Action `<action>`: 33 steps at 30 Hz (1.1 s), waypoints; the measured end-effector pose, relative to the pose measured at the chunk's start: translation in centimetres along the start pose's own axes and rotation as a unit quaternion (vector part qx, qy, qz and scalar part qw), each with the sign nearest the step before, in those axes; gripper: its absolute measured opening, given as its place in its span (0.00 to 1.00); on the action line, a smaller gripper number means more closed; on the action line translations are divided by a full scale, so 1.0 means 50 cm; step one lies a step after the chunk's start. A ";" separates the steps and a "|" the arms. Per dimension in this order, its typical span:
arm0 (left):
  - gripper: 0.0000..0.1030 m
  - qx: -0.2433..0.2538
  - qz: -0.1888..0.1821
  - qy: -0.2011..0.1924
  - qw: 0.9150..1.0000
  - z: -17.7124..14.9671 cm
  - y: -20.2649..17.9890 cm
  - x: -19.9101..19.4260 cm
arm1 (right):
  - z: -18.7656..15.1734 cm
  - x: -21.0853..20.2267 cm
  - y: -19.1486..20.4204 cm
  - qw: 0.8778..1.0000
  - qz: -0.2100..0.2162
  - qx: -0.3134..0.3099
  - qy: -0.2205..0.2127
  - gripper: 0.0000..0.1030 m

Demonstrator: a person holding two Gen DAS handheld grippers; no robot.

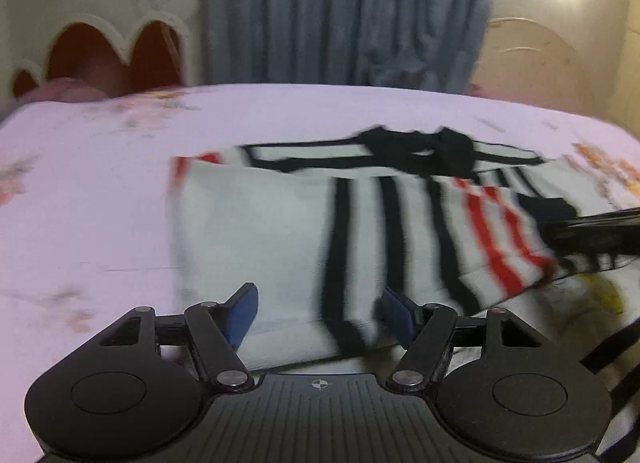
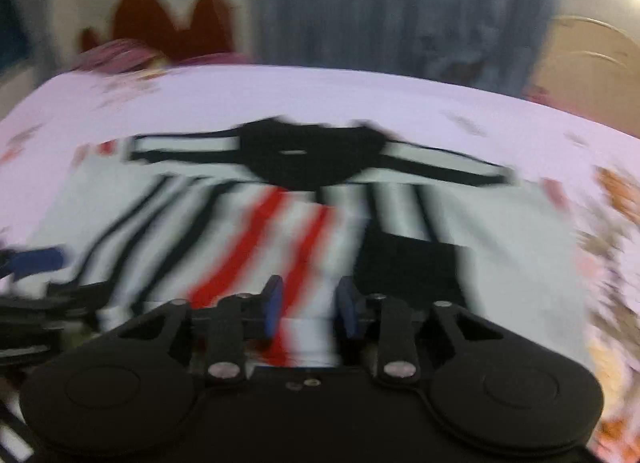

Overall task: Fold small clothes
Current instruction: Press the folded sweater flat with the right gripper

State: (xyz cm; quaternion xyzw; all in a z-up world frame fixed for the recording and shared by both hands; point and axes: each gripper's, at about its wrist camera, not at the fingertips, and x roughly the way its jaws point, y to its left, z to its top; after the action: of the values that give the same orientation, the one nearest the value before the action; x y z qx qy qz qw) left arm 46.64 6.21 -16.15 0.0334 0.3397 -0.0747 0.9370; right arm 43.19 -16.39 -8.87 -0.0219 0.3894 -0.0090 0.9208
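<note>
A small striped shirt [image 1: 360, 223], white with black stripes, a black collar and a red-striped part, lies spread on the bed [image 1: 100, 191] with its collar toward the far side, under a blue curtain [image 1: 340, 11] and beside a scalloped headboard [image 1: 112, 51]. The job looks to be partway through a side fold: in the left wrist view a plain white flap covers the shirt's left portion, and on the right a red-striped flap is lifted off the sheet toward the right hand-held gripper [image 2: 308, 303]. That gripper has its blue pads drawn close together with a bunch of red-and-white cloth between them; the pictures are smeared, so I would say it is pinching the fabric, though I cannot swear the pads are pressing hard. The left hand-held gripper [image 1: 316, 315] stands with its jaws well apart over the near hem, the cloth passing beneath and between its pads without being squeezed. To my eye the next move calls for the right side to carry its flap across the body and lay it flat, edge in line with the stripes, while the left either steadies the hem or takes hold of it. The cloth is soft and thin, so it may sag or wrinkle if let go too early.
</note>
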 end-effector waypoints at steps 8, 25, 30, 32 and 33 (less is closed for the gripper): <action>0.67 0.014 0.007 0.012 1.000 -0.017 -0.024 -0.003 | -0.024 -0.008 -0.030 1.000 0.012 0.002 0.012 0.20; 0.67 0.041 0.049 0.030 0.998 -0.006 -0.068 -0.003 | -0.041 -0.021 -0.033 0.999 0.025 -0.045 0.010 0.23; 0.77 0.045 0.055 0.031 0.997 -0.003 -0.072 -0.008 | -0.034 -0.023 -0.032 0.998 0.026 -0.055 0.020 0.25; 1.00 0.054 0.064 0.024 0.996 -0.010 -0.076 -0.014 | -0.034 -0.023 -0.035 0.998 0.032 -0.053 0.024 0.31; 1.00 0.060 0.063 0.024 0.996 -0.014 -0.076 -0.016 | -0.035 -0.024 -0.038 0.998 0.032 -0.050 0.025 0.36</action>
State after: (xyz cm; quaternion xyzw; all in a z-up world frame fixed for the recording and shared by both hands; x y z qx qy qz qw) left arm 44.97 2.63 -16.23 0.1124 0.3540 -0.0345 0.9278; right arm 41.10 -18.31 -9.11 -0.0557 0.4124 0.0395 0.9084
